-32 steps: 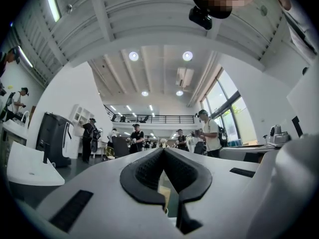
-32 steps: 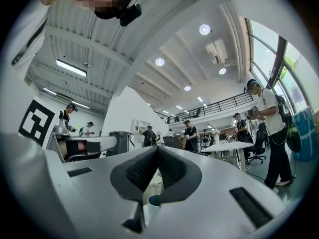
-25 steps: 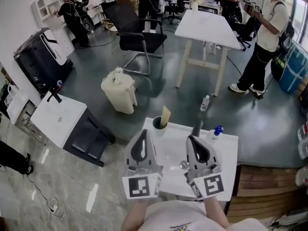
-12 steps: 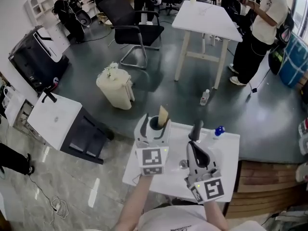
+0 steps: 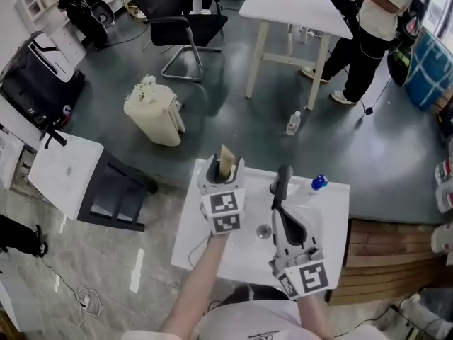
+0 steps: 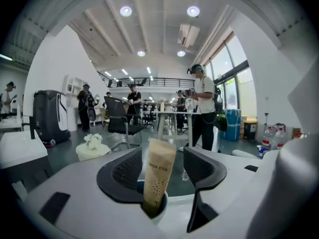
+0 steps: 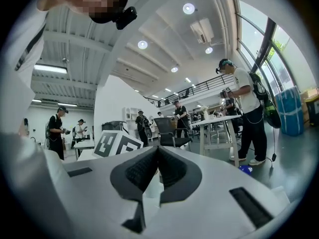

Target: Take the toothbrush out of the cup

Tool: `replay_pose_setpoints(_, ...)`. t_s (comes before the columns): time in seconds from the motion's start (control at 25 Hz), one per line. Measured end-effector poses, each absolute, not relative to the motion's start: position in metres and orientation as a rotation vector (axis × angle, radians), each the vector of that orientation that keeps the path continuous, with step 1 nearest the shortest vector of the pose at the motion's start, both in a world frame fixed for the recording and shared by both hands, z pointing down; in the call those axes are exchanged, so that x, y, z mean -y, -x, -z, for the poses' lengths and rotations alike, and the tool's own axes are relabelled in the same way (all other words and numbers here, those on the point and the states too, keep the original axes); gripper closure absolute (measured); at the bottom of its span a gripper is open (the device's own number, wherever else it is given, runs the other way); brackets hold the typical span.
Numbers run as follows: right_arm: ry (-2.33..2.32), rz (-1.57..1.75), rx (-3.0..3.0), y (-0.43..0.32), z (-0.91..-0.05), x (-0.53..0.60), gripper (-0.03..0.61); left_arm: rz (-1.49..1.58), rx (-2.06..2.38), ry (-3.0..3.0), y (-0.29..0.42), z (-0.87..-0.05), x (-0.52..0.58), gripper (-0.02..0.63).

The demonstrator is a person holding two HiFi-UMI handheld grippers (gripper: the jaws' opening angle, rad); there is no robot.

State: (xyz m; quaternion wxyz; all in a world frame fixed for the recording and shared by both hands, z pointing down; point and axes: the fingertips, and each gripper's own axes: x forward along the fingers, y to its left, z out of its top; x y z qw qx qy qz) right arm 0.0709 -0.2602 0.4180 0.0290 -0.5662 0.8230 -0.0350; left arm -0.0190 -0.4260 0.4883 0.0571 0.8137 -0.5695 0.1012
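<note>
A tan paper-wrapped toothbrush [image 6: 158, 176] stands upright in a dark cup [image 6: 163, 207] at the far left corner of the small white table [image 5: 333, 218]. My left gripper [image 5: 221, 167] reaches level over the cup, which it mostly hides in the head view. Its jaws opened wide and have just been closing a little. They stand open on either side of the toothbrush [image 5: 226, 161] without pressing it, as the left gripper [image 6: 163, 156] view shows. My right gripper [image 5: 284, 172] hovers over the table's middle, its pads meeting. The right gripper [image 7: 158, 151] is shut with nothing in it.
A blue-capped bottle [image 5: 318, 183] stands at the table's far right, and a small round metal piece [image 5: 264, 231] lies between the grippers. Beyond the table are a cream bin [image 5: 152, 112], a bottle on the floor [image 5: 293, 123], a larger white table [image 5: 290, 2] and people.
My left gripper has gone forward and down to the cup, and its jaws went from shut to open around the toothbrush. The right gripper has sunk a little.
</note>
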Motion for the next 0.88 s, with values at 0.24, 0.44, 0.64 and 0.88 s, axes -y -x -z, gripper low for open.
replay_pose_setpoints(0.24, 1.774, 0.154, -2.514, -0.079, -0.429, 0.261, 0.566, -0.381, 1.759, -2.370, 0.018, -0.515, 0.436, 0.347)
replay_pose_setpoints(0.44, 1.786, 0.173, -2.507, -0.081, -0.434, 0.262, 0.566, -0.330, 1.733, -2.322, 0.018, -0.525, 0.438, 0.368)
replay_pose_setpoints(0.64, 1.770, 0.172, -2.513, -0.076, -0.434, 0.262, 0.566, -0.326, 1.736, -2.298, 0.023, -0.525, 0.440, 0.407)
replay_pose_setpoints(0.88, 1.766, 0.178, -2.525, -0.071, -0.436, 0.259, 0.566, -0.360, 1.756, -2.311, 0.025, -0.525, 0.437, 0.434)
